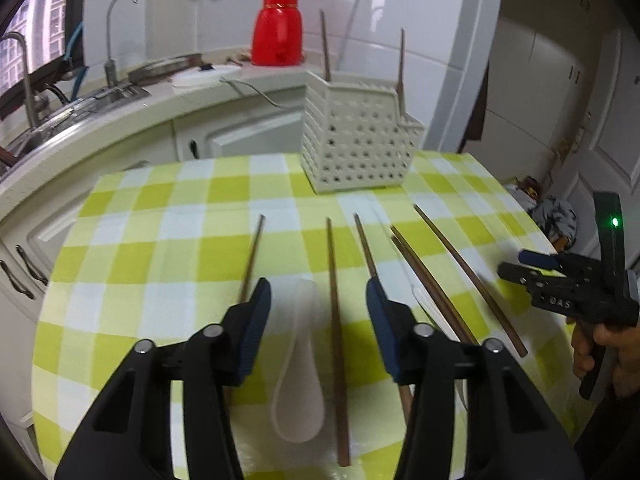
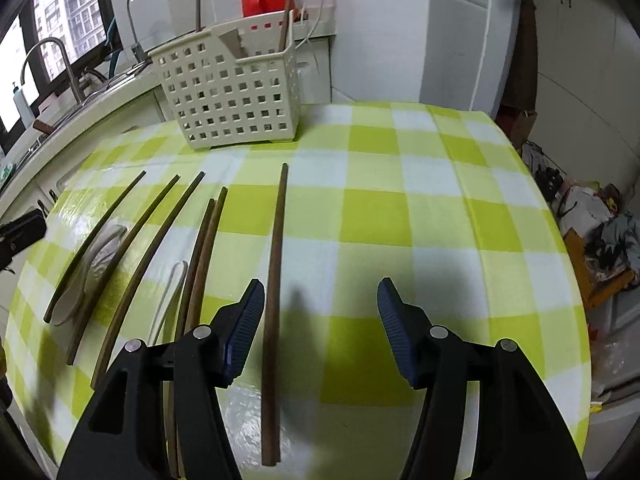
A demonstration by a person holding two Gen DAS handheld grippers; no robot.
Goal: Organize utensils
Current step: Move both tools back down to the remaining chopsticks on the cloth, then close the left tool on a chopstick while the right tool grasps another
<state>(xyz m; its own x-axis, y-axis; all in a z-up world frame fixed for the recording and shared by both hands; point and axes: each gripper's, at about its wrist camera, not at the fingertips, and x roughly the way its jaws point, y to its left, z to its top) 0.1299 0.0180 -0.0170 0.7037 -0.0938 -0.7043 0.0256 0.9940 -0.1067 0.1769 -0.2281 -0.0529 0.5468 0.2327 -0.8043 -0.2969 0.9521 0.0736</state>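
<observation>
Several brown chopsticks lie side by side on the green-checked tablecloth. A white spoon and one chopstick lie between the fingers of my open left gripper. A second white spoon lies among the chopsticks. My open right gripper hovers over the cloth, with a lone chopstick just inside its left finger; it also shows in the left wrist view. A white perforated utensil basket stands at the table's far side with two chopsticks upright in it.
A red thermos stands on the counter behind the basket. A sink with taps lies at the left. Bags and clutter sit on the floor to the right of the table.
</observation>
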